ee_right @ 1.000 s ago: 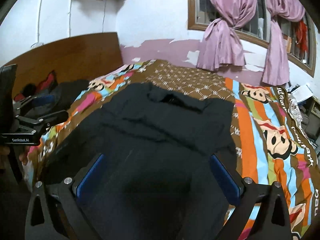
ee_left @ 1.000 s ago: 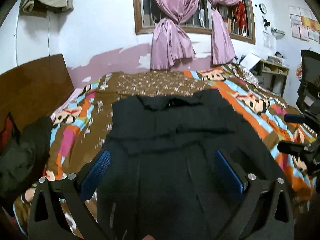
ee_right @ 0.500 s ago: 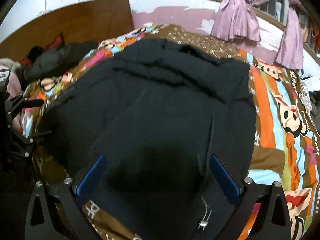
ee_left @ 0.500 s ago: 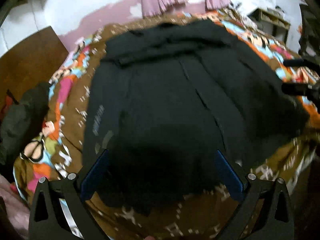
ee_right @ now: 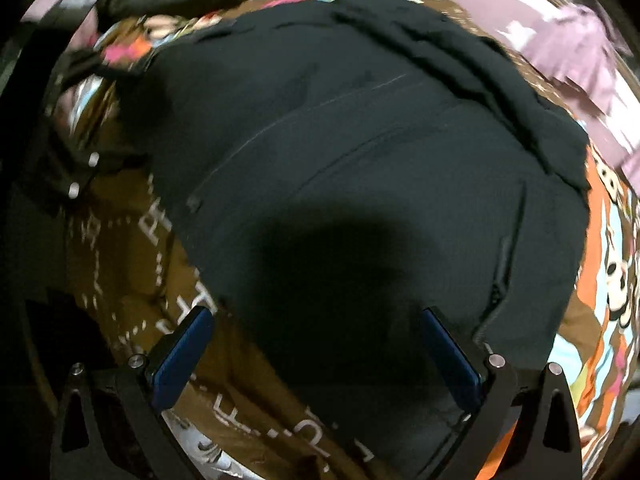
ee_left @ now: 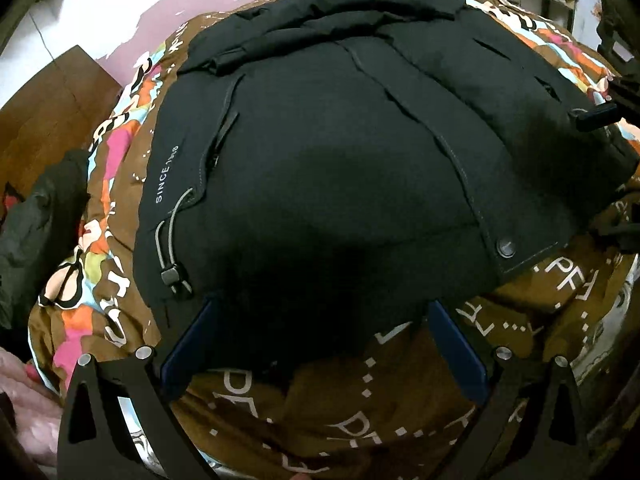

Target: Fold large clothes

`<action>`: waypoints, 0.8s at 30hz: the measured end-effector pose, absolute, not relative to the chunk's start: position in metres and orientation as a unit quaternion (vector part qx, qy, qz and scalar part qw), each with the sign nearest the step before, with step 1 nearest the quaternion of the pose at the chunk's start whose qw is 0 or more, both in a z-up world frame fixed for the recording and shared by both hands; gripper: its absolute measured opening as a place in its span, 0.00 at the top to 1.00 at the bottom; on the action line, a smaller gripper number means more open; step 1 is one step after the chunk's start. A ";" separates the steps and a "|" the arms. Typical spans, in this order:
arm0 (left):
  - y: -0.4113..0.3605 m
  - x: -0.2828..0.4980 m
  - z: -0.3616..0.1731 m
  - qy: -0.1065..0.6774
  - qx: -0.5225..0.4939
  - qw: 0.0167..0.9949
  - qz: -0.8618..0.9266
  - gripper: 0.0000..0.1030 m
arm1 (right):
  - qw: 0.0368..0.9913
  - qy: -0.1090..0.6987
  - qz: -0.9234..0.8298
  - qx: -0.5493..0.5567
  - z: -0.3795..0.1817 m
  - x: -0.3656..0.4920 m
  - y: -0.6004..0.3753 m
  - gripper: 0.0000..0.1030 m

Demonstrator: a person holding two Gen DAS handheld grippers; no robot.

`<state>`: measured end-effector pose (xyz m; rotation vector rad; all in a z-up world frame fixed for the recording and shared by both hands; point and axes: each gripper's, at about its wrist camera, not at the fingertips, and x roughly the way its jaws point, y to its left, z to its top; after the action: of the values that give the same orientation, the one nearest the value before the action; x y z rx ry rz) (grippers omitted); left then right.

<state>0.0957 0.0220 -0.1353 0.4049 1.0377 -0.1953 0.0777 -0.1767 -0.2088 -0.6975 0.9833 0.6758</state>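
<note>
A large black jacket (ee_left: pixel 340 140) lies spread flat on the bed, front up, collar at the far end. White "SINCE" lettering, a drawcord and a snap button show near its hem. My left gripper (ee_left: pixel 320 316) is open and empty, just above the jacket's near hem. My right gripper (ee_right: pixel 318 332) is open and empty, low over the jacket (ee_right: pixel 360 152) near its hem, with a dark shadow between the blue fingers (ee_right: pixel 182 354). The right wrist view is blurred. The other gripper shows at the right edge of the left wrist view (ee_left: pixel 600 114).
The bed has a brown and orange cartoon bedspread (ee_left: pixel 360 392). A dark heap of clothes (ee_left: pixel 36 216) lies at the bed's left side by a wooden headboard (ee_left: pixel 44 104). Purple curtains (ee_right: pixel 568 40) hang on the far wall.
Both grippers have tilted down and dropped from above the jacket to close over its near hem. The room's far wall and window have left the views. Both stay open.
</note>
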 end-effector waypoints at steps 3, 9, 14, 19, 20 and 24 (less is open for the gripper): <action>0.024 0.096 -0.138 0.493 0.196 0.842 -0.092 0.02 | 0.764 0.446 0.290 -0.363 -0.220 0.076 -0.172 0.00; 0.033 0.101 -0.151 0.517 0.196 0.830 -0.075 0.02 | 0.763 0.461 0.238 -0.385 -0.237 0.093 -0.175 0.00; 0.037 0.106 -0.156 0.524 0.194 0.827 -0.072 0.02 | 0.762 0.465 0.232 -0.387 -0.245 0.096 -0.176 0.00; 0.041 0.109 -0.155 0.527 0.186 0.826 -0.072 0.02 | 0.794 0.467 0.228 -0.315 -0.221 0.113 -0.185 0.00; 0.039 0.108 -0.155 0.527 0.186 0.826 -0.072 0.02 | 0.799 0.465 0.227 -0.306 -0.217 0.115 -0.187 0.00; 0.037 0.109 -0.156 0.528 0.189 0.824 -0.075 0.02 | 0.821 0.453 0.217 -0.272 -0.192 0.129 -0.193 0.00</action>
<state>0.1095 0.0372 -0.1557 0.4023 1.1233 -0.1588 0.1293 -0.1927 -0.1917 -0.5793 0.9642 0.4629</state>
